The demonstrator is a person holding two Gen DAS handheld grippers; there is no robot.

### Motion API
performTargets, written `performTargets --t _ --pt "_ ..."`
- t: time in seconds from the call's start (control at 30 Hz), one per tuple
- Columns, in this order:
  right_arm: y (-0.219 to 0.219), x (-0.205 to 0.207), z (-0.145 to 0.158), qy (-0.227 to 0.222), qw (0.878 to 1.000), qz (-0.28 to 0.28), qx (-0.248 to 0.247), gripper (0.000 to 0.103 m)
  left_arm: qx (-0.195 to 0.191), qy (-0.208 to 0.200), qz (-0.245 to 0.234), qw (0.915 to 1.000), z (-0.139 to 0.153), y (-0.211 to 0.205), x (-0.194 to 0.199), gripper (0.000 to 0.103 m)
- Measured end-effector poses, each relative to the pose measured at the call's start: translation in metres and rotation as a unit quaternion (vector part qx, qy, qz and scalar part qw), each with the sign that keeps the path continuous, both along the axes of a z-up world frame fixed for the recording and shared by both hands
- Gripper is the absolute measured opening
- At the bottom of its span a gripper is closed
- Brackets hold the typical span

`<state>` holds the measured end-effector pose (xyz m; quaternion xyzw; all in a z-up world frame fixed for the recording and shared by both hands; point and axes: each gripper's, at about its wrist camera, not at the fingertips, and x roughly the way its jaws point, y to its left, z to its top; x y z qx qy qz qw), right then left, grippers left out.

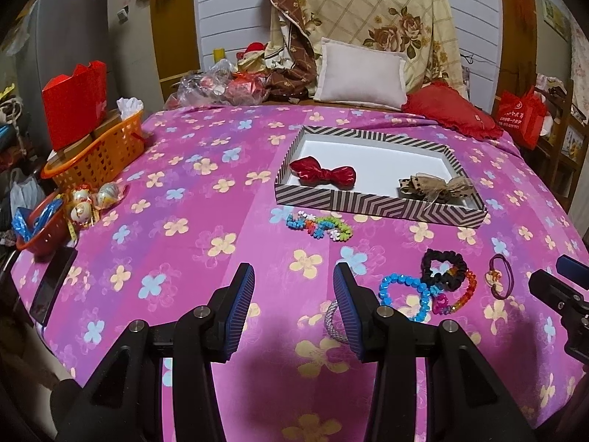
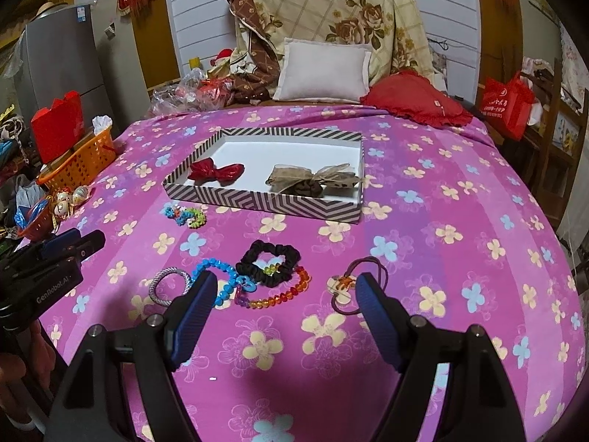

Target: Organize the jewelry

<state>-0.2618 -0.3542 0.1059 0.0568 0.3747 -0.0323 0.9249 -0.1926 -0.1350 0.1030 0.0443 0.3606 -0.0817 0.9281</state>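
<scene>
Here, on the flowered bed sheet (image 2: pixel 423 243), several pieces not yet put away, lying short of the striped box (image 2: pixel 257 202), which already holds a red bow (image 2: pixel 215 171) and a tan ribbon bow (image 2: pixel 313 178).

Right gripper (image 2: pixel 281 296): jaws wide apart, nothing between the pads, hovering clear of the sheet. Straight ahead, between and just beyond the fingertips: the black scrunchie (image 2: pixel 270 263), overlapped by the rainbow bead bracelet (image 2: pixel 279 294) and touching the blue bead bracelet (image 2: pixel 224 276). Beside the right-hand finger, the dark hair tie with a charm (image 2: pixel 353 287).

Left gripper (image 1: pixel 294 287): jaws part open, empty too. Silver sparkly band (image 1: pixel 333 318) half hidden behind its right-hand finger, so off-centre rather than between the pads. Further on, near the box's front wall, the multicoloured spiky bracelet (image 1: pixel 320 225).

Probably the scrunchie cluster next, nearest the right hand. Long axis of the tangle across the view, side to side; better pinched across its short depth, though the overlap risks dragging the beads along.
</scene>
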Motion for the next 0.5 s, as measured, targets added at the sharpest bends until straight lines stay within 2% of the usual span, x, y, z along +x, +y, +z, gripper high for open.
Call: performTargets --t 0.5 --pt "0.0 0.009 -0.013 0.015 1.0 -0.001 0.005 0.081 0.001 0.01 0.005 0.9999 -0.012 0.003 0.007 0.023"
